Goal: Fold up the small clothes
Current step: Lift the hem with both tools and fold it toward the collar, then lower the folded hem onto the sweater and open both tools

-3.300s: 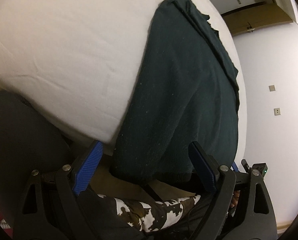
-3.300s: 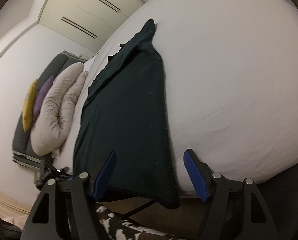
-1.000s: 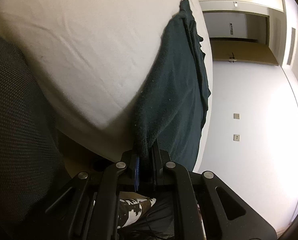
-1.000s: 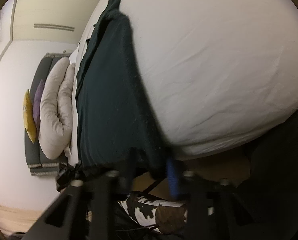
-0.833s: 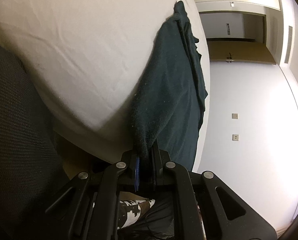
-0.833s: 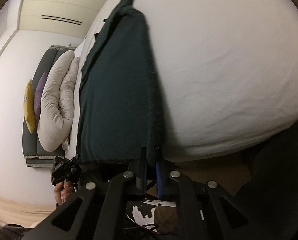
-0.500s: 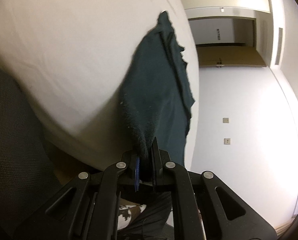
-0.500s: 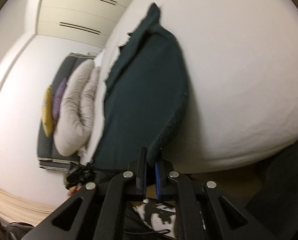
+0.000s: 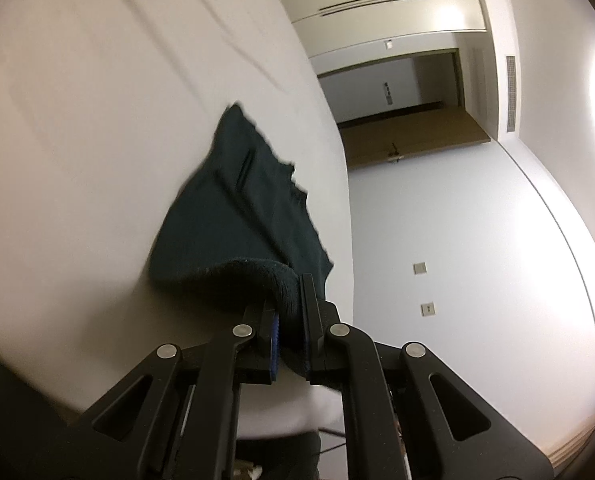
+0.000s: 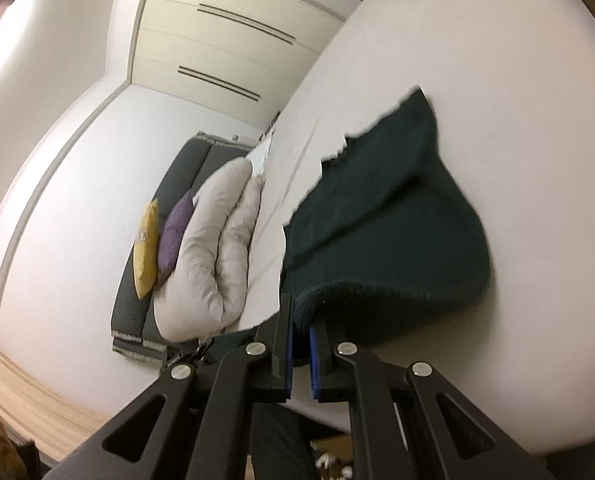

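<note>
A dark green garment (image 9: pixel 241 208) lies on the white bed (image 9: pixel 77 120). My left gripper (image 9: pixel 288 320) is shut on its near hem corner and holds it lifted, so the cloth curls back over itself. In the right wrist view the same garment (image 10: pixel 393 220) rises from the bed (image 10: pixel 517 100) into my right gripper (image 10: pixel 300 328), which is shut on the other hem corner. The far end of the garment still rests flat on the sheet.
A rolled grey duvet (image 10: pixel 213 248), a purple cushion (image 10: pixel 173 236) and a yellow cushion (image 10: pixel 145 248) lie on a dark sofa (image 10: pixel 185 160) to the left. A wardrobe (image 10: pixel 225 40) stands behind. A wooden door (image 9: pixel 409 136) and white wall (image 9: pixel 477 260) are at the right.
Both grippers closed on the hem corners, then lifted and carried them forward over the bed. The near half of the garment now curls up off the sheet.
</note>
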### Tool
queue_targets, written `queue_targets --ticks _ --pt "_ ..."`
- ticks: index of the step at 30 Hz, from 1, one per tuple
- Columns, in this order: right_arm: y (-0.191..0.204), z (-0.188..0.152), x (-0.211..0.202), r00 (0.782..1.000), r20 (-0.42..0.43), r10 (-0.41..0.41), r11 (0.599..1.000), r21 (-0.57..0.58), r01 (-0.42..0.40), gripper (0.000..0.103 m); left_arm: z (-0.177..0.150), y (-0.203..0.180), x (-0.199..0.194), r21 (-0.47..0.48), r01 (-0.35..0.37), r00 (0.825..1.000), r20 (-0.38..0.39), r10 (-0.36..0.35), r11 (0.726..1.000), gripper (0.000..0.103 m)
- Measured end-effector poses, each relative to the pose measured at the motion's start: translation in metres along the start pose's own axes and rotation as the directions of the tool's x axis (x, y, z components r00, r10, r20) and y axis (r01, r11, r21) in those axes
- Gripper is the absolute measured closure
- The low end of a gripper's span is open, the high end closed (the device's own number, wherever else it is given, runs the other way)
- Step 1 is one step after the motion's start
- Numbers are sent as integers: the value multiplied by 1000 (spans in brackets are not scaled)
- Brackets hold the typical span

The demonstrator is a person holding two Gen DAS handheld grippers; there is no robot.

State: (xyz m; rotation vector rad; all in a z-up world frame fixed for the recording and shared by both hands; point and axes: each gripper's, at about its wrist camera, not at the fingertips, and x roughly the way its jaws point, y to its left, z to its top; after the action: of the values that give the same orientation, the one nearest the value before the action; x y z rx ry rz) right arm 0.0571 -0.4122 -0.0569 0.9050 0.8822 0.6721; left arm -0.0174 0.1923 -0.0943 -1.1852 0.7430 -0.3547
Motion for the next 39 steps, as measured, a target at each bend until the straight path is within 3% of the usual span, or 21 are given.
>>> queue_targets --ticks 7,17,27,39 --pt "-4 70 39 1000 30 -3 999 46 1 95 70 -31 47 39 -14 1000 22 13 999 96" --pt "-30 162 111 995 56 -80 991 112 74 95 163 -61 139 85 -101 995 10 100 991 96" --pt "-92 218 159 979 82 -188 957 240 163 95 204 -22 230 65 -213 976 -39 216 975 96" --pt "-134 239 186 963 92 -254 927 306 216 95 227 17 301 52 -263 962 -57 266 963 96"
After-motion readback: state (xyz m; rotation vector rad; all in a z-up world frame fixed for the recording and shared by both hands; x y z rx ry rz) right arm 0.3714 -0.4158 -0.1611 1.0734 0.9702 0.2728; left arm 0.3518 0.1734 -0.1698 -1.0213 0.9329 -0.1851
